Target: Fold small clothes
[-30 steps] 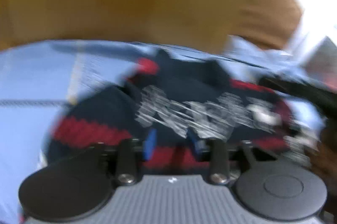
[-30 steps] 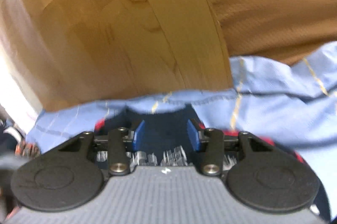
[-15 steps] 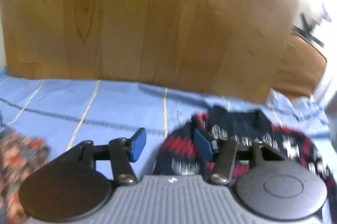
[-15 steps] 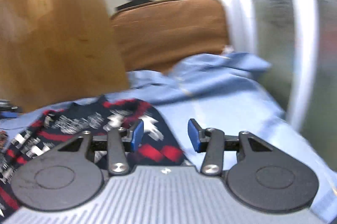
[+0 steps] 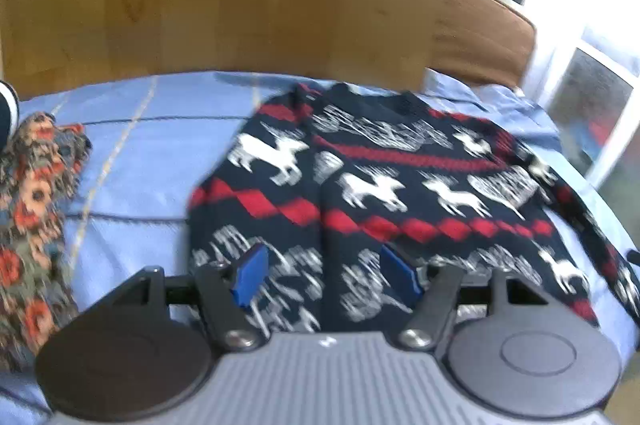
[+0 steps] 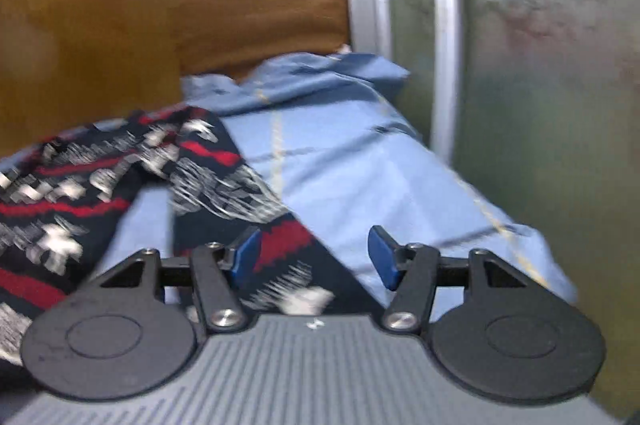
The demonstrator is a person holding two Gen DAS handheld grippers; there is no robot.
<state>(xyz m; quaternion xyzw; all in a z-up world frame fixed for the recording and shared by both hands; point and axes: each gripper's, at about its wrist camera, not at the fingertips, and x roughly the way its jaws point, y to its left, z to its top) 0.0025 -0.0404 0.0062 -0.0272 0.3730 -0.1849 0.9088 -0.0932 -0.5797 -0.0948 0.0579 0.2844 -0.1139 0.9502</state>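
Both your grippers have pulled back and their jaws have just been opening, empty. The reindeer sweater (image 5: 372, 185) lies flat on the bed (image 6: 352, 161); its sleeve (image 6: 240, 209) runs beneath the right gripper (image 6: 314, 253). Grab carelessly and you may pinch the bedsheet too.

My left gripper (image 5: 326, 275), black linkage arms on a ribbed grey body with blue pads (image 5: 250, 275), tilts downward, and its jaws have just been opening. They stand apart with nothing pinched between them. My right gripper (image 6: 316, 257), built the same, also tilts downward, jaws likewise just widened, its blue pads (image 6: 382, 255) gripping nothing.
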